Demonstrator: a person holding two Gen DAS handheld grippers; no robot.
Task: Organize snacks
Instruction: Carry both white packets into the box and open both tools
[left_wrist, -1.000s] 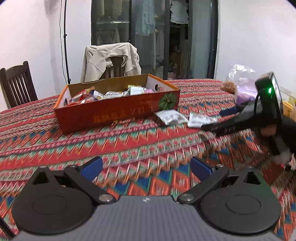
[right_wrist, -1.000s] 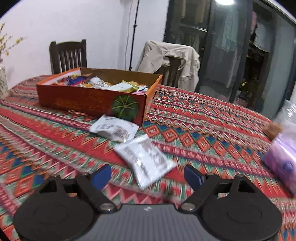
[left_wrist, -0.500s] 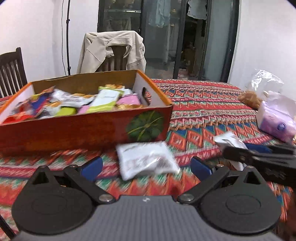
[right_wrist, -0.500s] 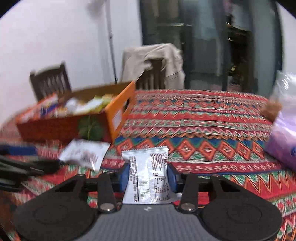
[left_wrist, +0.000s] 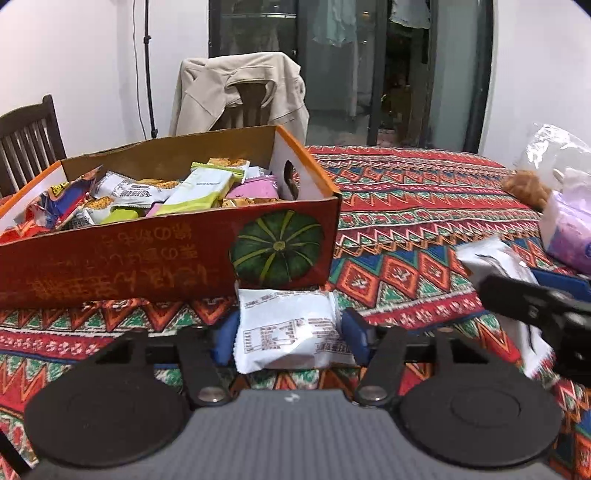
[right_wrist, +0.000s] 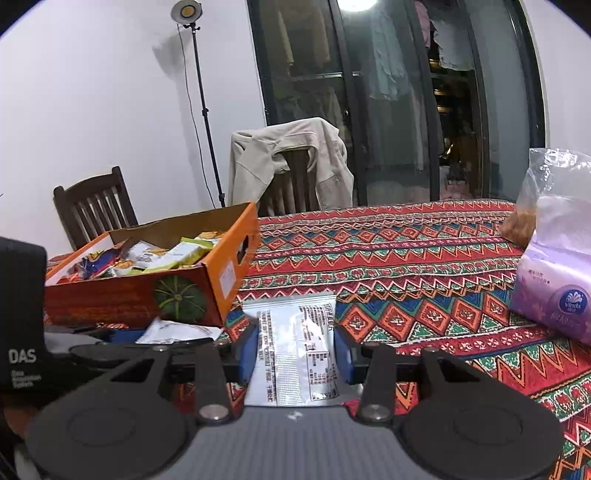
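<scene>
Both claws are closed on white packets: your left claw (left_wrist: 288, 334) pinches one packet (left_wrist: 286, 334) on the tabletop (left_wrist: 406, 206) just before the box (left_wrist: 166, 254), your right claw (right_wrist: 294, 354) holds another (right_wrist: 295, 354). Next, probably lift each over the box wall and release among the snacks. Mind your claws crowding together; the tissue pack (right_wrist: 554, 295) sits well clear.

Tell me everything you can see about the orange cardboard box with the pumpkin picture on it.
The box is a long, shallow, open-topped cardboard tray, orange-red outside with yellowish lettering and a green pumpkin picture near one corner, plain brown inside. Its short end wall has an oval handle hole. It sits flat on the patterned tablecloth, filled with assorted wrapped snacks. A white packet held in the left hand-held gripper lies just in front of it; contact is unclear.
</scene>
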